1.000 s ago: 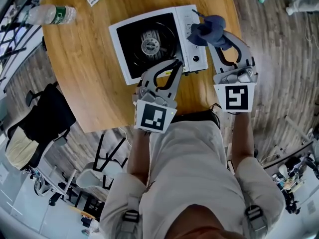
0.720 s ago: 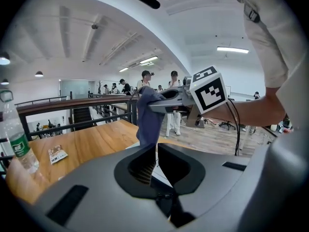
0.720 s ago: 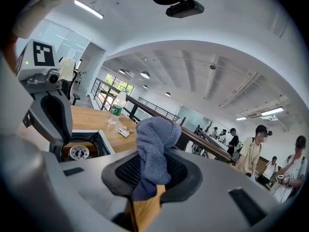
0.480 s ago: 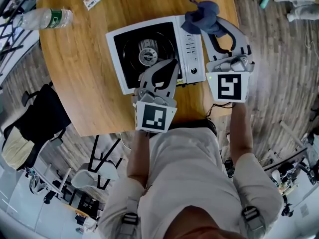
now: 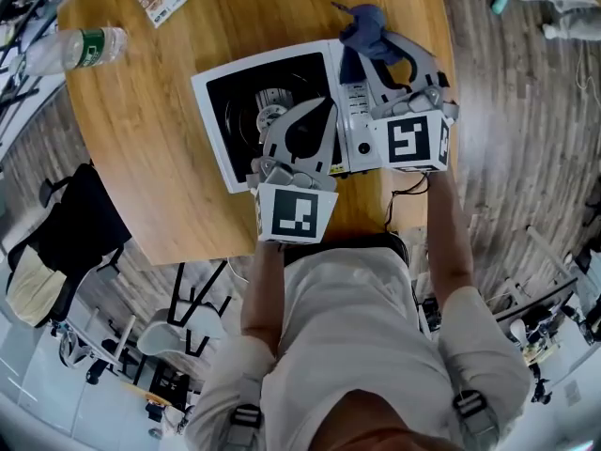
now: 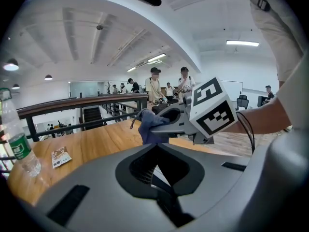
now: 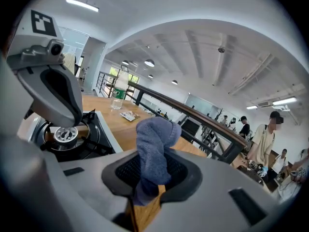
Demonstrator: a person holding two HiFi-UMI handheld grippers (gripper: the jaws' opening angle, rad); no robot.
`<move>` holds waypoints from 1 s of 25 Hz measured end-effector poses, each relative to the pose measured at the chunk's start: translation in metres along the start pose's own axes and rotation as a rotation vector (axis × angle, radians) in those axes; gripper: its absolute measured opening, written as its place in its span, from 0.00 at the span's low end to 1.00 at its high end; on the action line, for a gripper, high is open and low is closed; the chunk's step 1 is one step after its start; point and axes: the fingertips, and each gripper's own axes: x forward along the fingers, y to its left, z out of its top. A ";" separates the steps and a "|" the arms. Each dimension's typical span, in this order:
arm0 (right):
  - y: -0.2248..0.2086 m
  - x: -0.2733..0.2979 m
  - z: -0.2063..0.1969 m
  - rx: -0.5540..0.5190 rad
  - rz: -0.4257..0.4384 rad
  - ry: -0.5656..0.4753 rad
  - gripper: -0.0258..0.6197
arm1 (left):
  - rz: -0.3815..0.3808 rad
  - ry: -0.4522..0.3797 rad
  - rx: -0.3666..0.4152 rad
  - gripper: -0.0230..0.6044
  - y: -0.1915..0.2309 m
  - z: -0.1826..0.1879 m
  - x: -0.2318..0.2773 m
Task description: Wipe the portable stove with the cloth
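— Round wooden counter (image 5: 169, 139), warm grain. How does the portable stove (image 5: 230, 111) lie on it?
— Flat, toward the person's side. Its long axis runs left to right in the head view, slightly slanted, with the control panel at the right end. It has a white metal casing, a black top and a round burner (image 5: 268, 113).
— The tools?
— Left tool (image 6: 155, 151) is pressed together and empty, over the stove's near edge. Right tool (image 5: 371, 50) pinches the cloth (image 5: 366, 24) above the panel's far corner.
— The cloth?
— Blue-grey, fleecy, bunched into a soft lump. Whether it touches the stove, I cannot tell.
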 end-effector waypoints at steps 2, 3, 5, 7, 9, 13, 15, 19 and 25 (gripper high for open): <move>0.007 0.009 -0.009 0.001 0.024 0.025 0.19 | -0.004 0.009 -0.003 0.07 0.001 -0.003 0.002; 0.012 0.012 -0.013 0.005 0.036 0.035 0.19 | -0.006 0.016 -0.007 0.07 0.001 -0.005 0.003; 0.020 0.018 -0.018 0.014 0.057 0.051 0.19 | -0.008 0.024 -0.014 0.07 0.002 -0.008 0.004; 0.027 0.022 -0.023 0.018 0.072 0.064 0.19 | -0.006 0.032 -0.019 0.07 0.004 -0.010 0.004; 0.033 0.025 -0.027 0.020 0.084 0.074 0.19 | 0.000 0.048 -0.024 0.07 0.006 -0.013 0.005; 0.045 0.032 -0.032 0.028 0.108 0.084 0.19 | 0.013 0.068 -0.022 0.07 0.011 -0.020 0.009; 0.050 0.034 -0.035 0.011 0.110 0.090 0.18 | 0.015 0.073 -0.024 0.07 0.012 -0.022 0.012; 0.055 0.035 -0.036 0.011 0.100 0.104 0.17 | 0.010 0.078 -0.024 0.07 0.010 -0.023 0.014; 0.057 0.034 -0.038 0.030 0.110 0.114 0.16 | 0.000 0.078 -0.020 0.07 0.003 -0.022 0.010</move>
